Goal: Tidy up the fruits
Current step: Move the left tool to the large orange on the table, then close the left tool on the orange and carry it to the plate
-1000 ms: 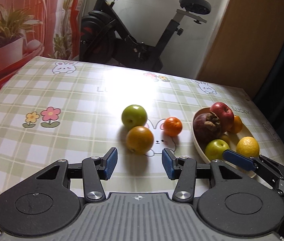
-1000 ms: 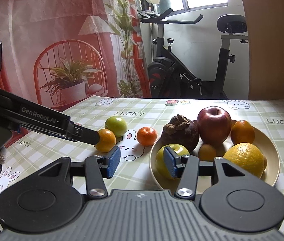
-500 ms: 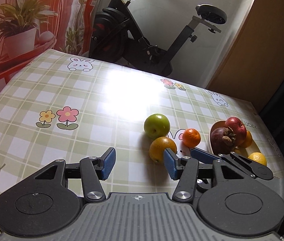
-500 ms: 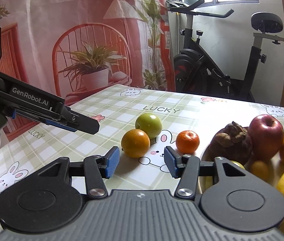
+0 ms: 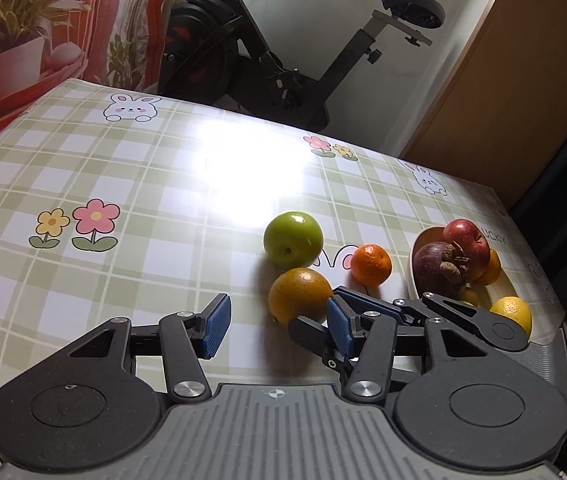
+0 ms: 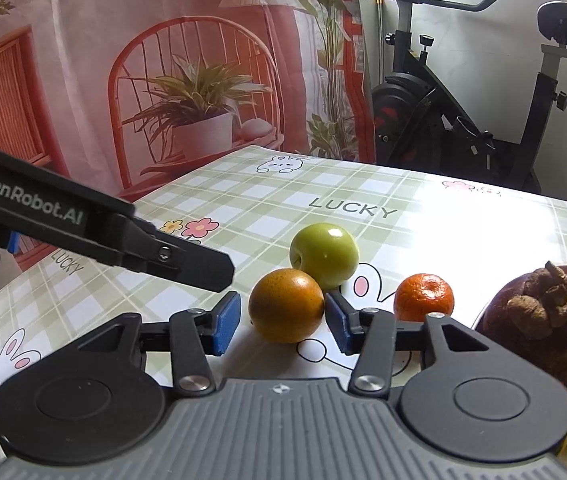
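An orange (image 6: 286, 305) lies on the checked tablecloth with a green apple (image 6: 324, 255) just behind it and a small tangerine (image 6: 423, 297) to its right. My right gripper (image 6: 281, 324) is open, with its blue pads on either side of the orange. In the left wrist view the orange (image 5: 299, 295), green apple (image 5: 293, 238) and tangerine (image 5: 370, 264) lie ahead to the right. My left gripper (image 5: 279, 326) is open and empty, left of the orange. A white bowl (image 5: 417, 246) holds a red apple (image 5: 465, 238), a mangosteen (image 5: 439, 268) and a lemon (image 5: 512, 312).
An exercise bike (image 5: 283, 44) stands beyond the table's far edge. A red backdrop with a printed chair and plant (image 6: 195, 116) hangs at the left. The right gripper's fingers (image 5: 383, 309) cross in front of the bowl in the left wrist view.
My right gripper has moved left from over the bowl to the orange, which now sits between its pads. My left gripper has drawn back and to the left.
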### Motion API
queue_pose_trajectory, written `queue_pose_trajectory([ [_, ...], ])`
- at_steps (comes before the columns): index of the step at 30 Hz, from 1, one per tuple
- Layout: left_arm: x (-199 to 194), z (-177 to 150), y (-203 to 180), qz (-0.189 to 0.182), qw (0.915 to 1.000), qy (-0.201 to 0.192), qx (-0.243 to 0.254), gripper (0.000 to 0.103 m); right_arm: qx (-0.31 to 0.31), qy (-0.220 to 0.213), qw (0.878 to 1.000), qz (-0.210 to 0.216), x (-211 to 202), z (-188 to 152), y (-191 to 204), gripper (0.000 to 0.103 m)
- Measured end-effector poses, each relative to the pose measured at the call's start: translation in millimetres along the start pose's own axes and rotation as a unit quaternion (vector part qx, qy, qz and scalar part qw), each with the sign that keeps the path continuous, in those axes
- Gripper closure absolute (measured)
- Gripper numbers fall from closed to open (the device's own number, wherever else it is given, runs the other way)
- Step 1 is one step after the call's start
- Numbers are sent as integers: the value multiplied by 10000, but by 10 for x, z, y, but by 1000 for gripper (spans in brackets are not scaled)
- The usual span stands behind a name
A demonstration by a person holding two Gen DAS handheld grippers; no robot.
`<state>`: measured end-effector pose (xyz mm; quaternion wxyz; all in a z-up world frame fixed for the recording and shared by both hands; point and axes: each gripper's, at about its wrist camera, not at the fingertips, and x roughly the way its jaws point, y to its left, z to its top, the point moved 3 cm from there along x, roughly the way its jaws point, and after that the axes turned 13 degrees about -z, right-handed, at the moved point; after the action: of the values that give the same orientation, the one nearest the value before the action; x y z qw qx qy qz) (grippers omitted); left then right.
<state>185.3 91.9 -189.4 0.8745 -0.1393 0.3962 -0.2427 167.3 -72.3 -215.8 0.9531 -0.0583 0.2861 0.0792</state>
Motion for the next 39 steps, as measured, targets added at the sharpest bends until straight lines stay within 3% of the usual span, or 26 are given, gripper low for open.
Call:
queue_pose_trajectory([
  [6,137,70,57,-130,9997,-5,-194,48,-92,-75,9999,48,-119,-68,33,73],
  [11,290,122,205,-358,9975,80,-596,50,-142,-51,9999,80,-120,-80,48,73],
  [13,318,111,228,-538,9959,125,-710,57,-131,-47,9999,82,-120,-82,48,73],
  [17,310,61,142,-477,9978,178,-431,57,-92,11,9999,52,-92,-66,33,71],
  [19,298,29,92,-427,9986,206,-234,57,-35,105,9999,101,-64,-64,11,60],
  [28,222,-136,-106,-278,9973,424,538,57,-30,239,9993,270,-37,-73,2,50],
  [39,137,-217,-89,-282,9975,445,467,57,-230,288,9984,421,-58,-107,78,51],
])
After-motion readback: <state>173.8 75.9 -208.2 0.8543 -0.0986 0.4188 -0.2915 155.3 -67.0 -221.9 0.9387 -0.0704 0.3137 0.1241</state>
